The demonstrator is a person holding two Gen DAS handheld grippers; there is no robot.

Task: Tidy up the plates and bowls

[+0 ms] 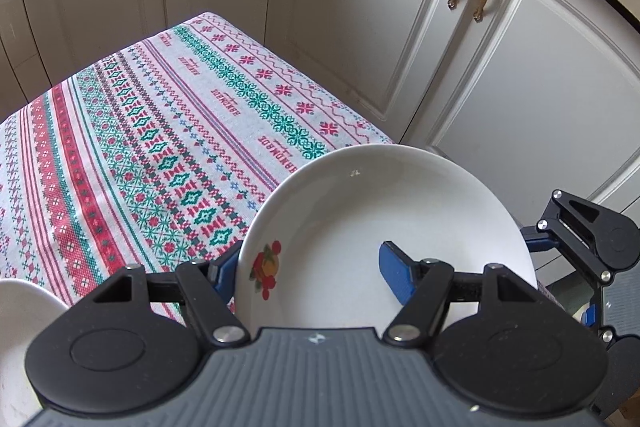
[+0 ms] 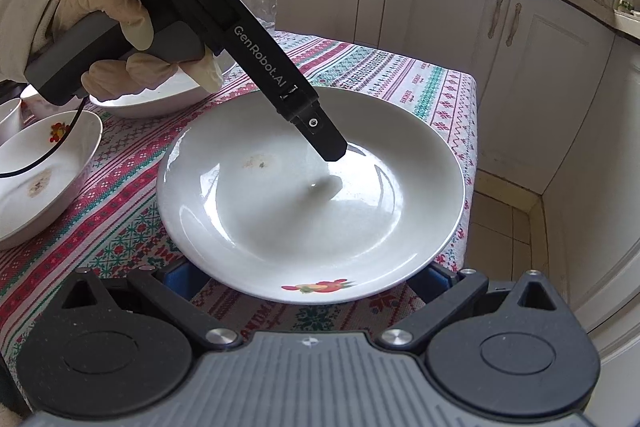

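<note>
From the left wrist, the patterned tablecloth (image 1: 160, 115) lies bare from nine to twelve o'clock, bounded by cream cabinet doors (image 1: 360, 7). At four o'clock the wide white plate with a fruit motif (image 1: 360, 211) blocks passage; a white bowl rim (image 1: 24, 295) crowds seven o'clock.

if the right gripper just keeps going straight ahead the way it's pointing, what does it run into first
Most likely the white plate. Its near rim already sits between the open blue fingers of the right gripper, so pushing forward would meet the plate's underside or rim. Just beyond, the left gripper reaches into the plate; depth there is unclear.
</note>
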